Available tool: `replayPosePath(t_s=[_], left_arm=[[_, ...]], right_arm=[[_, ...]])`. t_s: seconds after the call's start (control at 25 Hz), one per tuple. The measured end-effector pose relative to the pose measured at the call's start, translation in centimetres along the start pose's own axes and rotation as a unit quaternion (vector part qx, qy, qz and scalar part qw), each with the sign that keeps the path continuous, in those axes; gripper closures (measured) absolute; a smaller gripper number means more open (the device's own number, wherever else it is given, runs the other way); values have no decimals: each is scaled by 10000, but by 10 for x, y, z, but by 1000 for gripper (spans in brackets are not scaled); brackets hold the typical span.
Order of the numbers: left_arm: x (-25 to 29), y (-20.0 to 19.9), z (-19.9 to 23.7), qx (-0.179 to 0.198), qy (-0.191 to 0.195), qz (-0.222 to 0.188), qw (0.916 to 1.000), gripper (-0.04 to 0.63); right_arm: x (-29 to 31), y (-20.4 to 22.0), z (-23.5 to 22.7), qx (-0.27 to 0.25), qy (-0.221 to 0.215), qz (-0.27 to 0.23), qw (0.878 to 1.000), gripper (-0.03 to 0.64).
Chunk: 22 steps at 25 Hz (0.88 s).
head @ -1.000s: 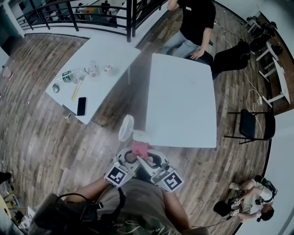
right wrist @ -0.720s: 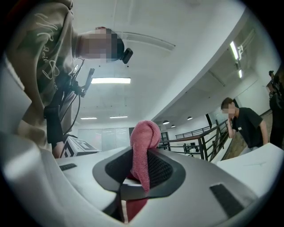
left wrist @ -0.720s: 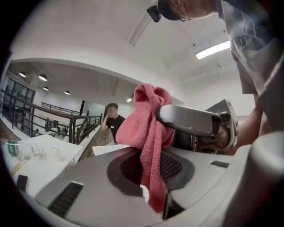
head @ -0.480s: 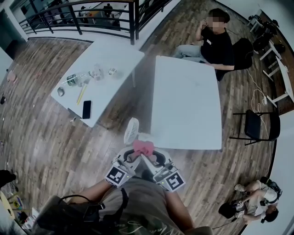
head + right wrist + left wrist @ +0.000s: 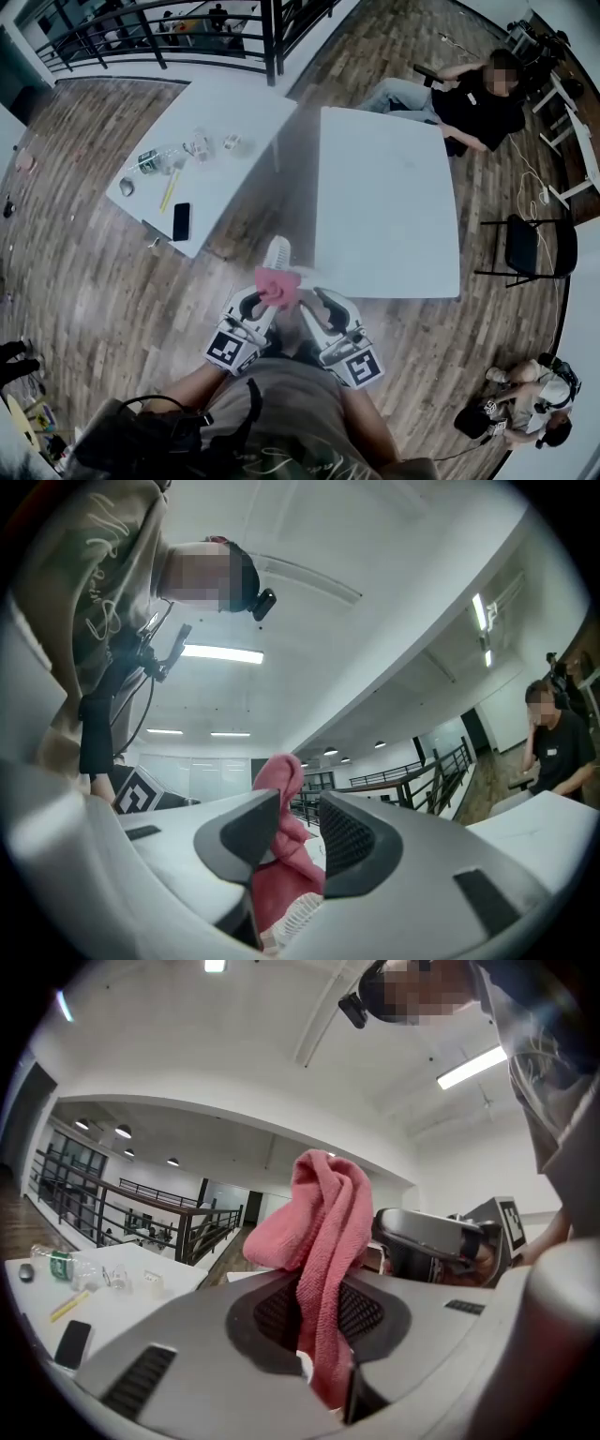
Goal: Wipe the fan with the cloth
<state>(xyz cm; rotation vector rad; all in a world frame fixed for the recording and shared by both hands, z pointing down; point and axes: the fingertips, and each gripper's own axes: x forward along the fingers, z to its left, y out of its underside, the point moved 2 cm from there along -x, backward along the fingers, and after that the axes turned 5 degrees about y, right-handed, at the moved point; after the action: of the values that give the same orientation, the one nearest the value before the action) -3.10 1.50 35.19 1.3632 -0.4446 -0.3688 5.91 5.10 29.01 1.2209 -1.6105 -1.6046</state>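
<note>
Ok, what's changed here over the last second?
The right gripper has just been opening its jaws, seemingly letting go of the pink cloth, which shows in the gap unpressed. The left gripper keeps the cloth pinched and has carried it closer to the fan. The seated person has shifted rightward. The fan stays at the table corner, and the phone is unmoved.

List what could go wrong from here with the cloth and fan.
1. Only the left gripper pinches the pink cloth, which bunches loosely past its jaws; wiping could pull it free.
2. The right gripper has just been opening its jaws, cloth loose between them, so nothing steadies the fan at the table corner; a push might tip it off.
</note>
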Motion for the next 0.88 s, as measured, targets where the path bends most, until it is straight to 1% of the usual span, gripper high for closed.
replayPosePath(t_s=[0.04,0.12,0.16,0.2,0.24,0.32,0.4,0.56,0.68,0.76,0.88], left_arm=[[-2,2,6,61,-51,-50,10000,520],[-7,4,17,64,-169,-83,9998,520],[-9,4,22,55,-230,-61,9997,520],[-11,5,27,59,-293,-35,9995,520],[-13,5,33,60,-364,-14,9993,518],[-19,7,46,21,-502,7,9987,520],[-24,7,56,7,-588,23,9983,519],[-27,9,64,110,-629,61,9979,520],[-25,15,73,135,-802,150,9966,518],[-27,18,74,219,-930,210,9952,518],[-26,23,72,274,-1057,262,9937,518]], right_arm=[[-1,-2,-3,-22,118,-41,9999,482],[-2,-1,-9,-101,313,10,9995,488],[-3,2,-10,-178,413,65,9990,502],[-5,4,-12,-265,525,123,9982,545],[-6,8,-13,-336,641,183,9972,608],[-9,15,-15,-371,841,300,9953,615],[-10,20,-15,-296,941,348,9945,615],[-10,27,-7,-161,845,338,9957,615],[-3,29,-1,-256,507,413,9975,615],[-3,27,-1,-225,335,496,9980,615],[0,18,-17,-180,335,374,9986,615]])
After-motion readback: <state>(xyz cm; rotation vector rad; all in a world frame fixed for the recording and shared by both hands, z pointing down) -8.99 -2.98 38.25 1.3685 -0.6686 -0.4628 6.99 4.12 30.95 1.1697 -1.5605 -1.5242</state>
